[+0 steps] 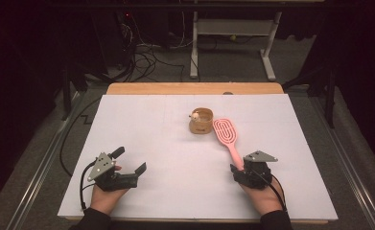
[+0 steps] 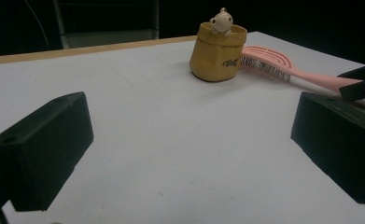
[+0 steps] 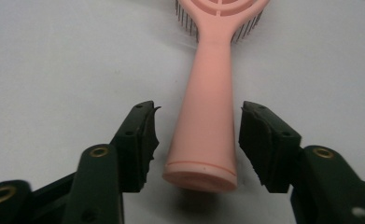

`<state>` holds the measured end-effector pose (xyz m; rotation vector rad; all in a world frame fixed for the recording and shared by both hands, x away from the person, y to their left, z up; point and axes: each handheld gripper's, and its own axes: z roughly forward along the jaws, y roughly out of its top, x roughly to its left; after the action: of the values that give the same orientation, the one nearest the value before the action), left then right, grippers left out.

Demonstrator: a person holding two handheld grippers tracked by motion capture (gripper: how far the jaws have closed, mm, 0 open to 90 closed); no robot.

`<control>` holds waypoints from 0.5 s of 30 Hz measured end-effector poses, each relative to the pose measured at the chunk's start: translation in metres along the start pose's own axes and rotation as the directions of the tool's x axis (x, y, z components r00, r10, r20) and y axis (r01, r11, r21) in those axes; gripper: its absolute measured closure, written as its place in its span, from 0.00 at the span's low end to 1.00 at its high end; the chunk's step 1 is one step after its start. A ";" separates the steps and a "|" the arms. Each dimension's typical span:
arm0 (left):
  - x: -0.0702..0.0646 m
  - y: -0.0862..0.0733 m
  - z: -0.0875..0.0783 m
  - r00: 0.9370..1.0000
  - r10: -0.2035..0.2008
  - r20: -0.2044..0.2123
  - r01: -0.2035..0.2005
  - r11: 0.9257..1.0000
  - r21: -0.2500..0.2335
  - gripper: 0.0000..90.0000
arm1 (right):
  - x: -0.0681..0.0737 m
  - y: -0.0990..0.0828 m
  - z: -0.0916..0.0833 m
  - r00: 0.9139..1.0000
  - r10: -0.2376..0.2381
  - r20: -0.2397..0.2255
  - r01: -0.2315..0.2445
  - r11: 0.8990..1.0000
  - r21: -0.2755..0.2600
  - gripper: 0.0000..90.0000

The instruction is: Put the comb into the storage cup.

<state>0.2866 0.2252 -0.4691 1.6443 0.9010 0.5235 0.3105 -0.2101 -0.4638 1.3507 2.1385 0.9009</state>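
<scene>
Right gripper view looks straight along the handle of a pink hairbrush [image 3: 202, 112], whose butt end lies between the two black jaws of the right gripper [image 3: 198, 140]; the jaws stand partly open, a gap showing on each side of the handle, so the pads do not yet press on it. High view places the brush on the white table [image 1: 166, 158] right of centre, its vented head next to a small yellow cup [image 1: 201, 120] (a little bear figure sits on the cup's rim) and its handle running back towards the person's right hand. The left gripper [image 1: 123, 165] rests on the table well apart from the brush, jaws spread wide and holding nothing.

The brush looks like moulded plastic: light, stiff along the handle, and smooth enough to slide or pivot in a loose pinch; the head, being broader and set with fine bristles, would likely hang down if the grip sat only at the very butt. The flared end cap gives a slight stop against slipping out; still, the better hold is probably a little further up the straight part of the handle, with the pads square to its sides. The bristles seem springy rather than fragile, though they are a poor place to clamp; the cup beside the head looks light too, and a careless swing of the head could tip it.
</scene>
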 end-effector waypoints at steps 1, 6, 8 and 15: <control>0.000 0.000 0.000 1.000 0.002 0.000 -0.002 1.000 0.002 0.00 | 0.001 0.000 0.001 1.000 0.001 0.004 -0.001 1.000 0.004 0.55; 0.001 -0.001 0.000 1.000 -0.001 -0.002 0.001 1.000 0.002 0.00 | 0.002 0.000 0.002 1.000 0.010 0.029 -0.011 1.000 0.013 0.63; 0.000 0.000 0.000 1.000 -0.001 -0.002 0.001 1.000 0.001 0.00 | 0.002 0.000 0.002 0.999 0.013 0.030 -0.014 1.000 0.011 0.65; 0.001 -0.001 -0.001 1.000 -0.005 -0.005 0.005 1.000 0.001 0.00 | 0.002 -0.001 -0.002 0.997 0.028 0.070 -0.028 1.000 0.001 0.68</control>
<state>0.2864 0.2263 -0.4697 1.6426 0.9086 0.5239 0.3080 -0.2093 -0.4635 1.3956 2.0730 0.8497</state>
